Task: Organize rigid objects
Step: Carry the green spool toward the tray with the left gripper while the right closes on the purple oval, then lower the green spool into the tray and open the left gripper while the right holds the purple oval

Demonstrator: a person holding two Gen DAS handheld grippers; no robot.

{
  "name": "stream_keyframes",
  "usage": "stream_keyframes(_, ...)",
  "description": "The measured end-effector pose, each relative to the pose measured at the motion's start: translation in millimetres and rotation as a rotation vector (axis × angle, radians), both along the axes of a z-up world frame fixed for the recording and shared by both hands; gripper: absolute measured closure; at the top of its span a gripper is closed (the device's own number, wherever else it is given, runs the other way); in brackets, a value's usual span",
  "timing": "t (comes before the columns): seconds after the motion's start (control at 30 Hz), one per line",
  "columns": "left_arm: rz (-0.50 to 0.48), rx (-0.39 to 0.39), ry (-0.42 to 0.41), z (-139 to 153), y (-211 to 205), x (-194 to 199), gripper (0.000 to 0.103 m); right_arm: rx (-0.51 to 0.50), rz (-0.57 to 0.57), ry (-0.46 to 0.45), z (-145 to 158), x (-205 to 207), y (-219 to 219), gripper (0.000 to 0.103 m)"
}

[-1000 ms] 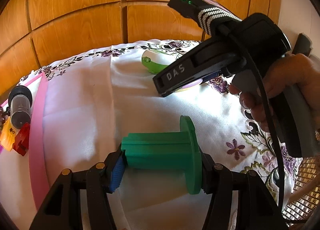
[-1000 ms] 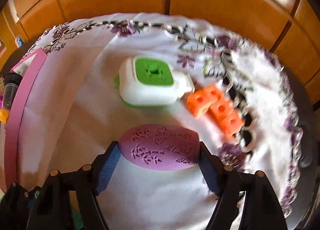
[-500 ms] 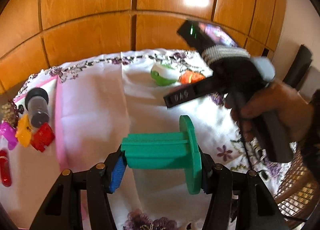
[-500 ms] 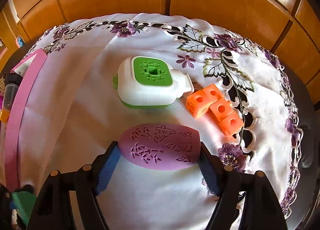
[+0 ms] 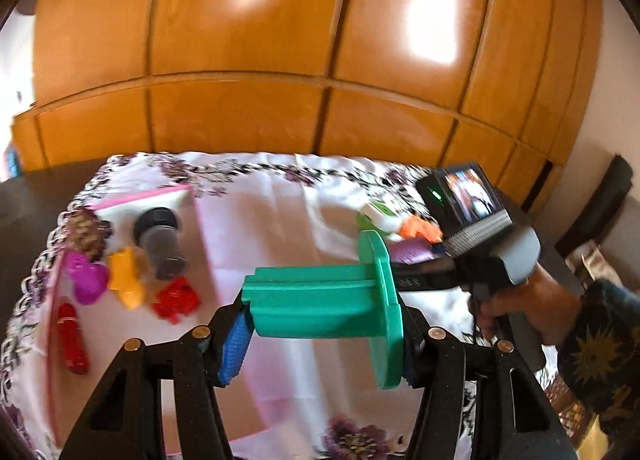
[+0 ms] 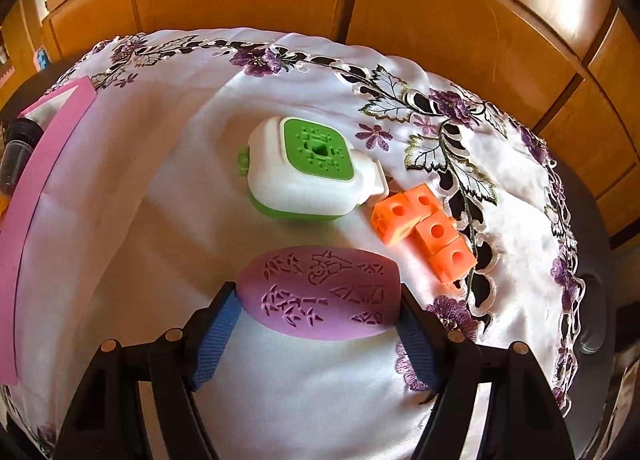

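Floral tablecloth (image 6: 168,163) before wood panels, left tool (image 5: 320,324) gripping green spool (image 5: 320,300), right tool (image 6: 320,324) clamping purple oval (image 6: 320,292), bare cloth between.

A green spool (image 5: 320,300) with a ribbed shaft and one round flange at its right end lies crosswise, raised above the cloth. A lilac oval piece (image 6: 320,292) with cut-out patterns faces up, also lifted. At its 12 o'clock rests a white-and-green box (image 6: 308,171); at 2 o'clock, touching orange cubes (image 6: 424,227) with round holes
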State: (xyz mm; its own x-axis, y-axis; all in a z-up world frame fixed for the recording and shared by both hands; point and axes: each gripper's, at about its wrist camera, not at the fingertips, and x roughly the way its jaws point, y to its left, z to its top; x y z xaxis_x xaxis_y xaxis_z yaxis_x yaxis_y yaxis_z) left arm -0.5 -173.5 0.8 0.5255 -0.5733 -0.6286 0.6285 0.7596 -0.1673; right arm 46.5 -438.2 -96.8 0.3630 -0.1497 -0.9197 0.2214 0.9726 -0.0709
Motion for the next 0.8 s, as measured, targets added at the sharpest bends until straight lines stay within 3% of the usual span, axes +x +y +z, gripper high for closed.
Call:
stream_keyframes(0.47, 0.309, 0.024, 0.01, -1.8, 115.4, 45.6, 0.043, -0.018, 0.01, -0.004, 0.2, -0.8, 2.6, 0.027)
stream_keyframes(0.67, 0.387, 0.004, 0.003, 4.5, 155.6, 51.5, 0.043, -0.028, 0.013, -0.005, 1.0, -1.4, 4.2, 0.026)
stream_keyframes(0.8, 0.404, -0.024, 0.068, -6.9, 170.8, 59.6, 0.043, -0.03, 0.012, -0.005, 1.4, -1.6, 3.6, 0.026)
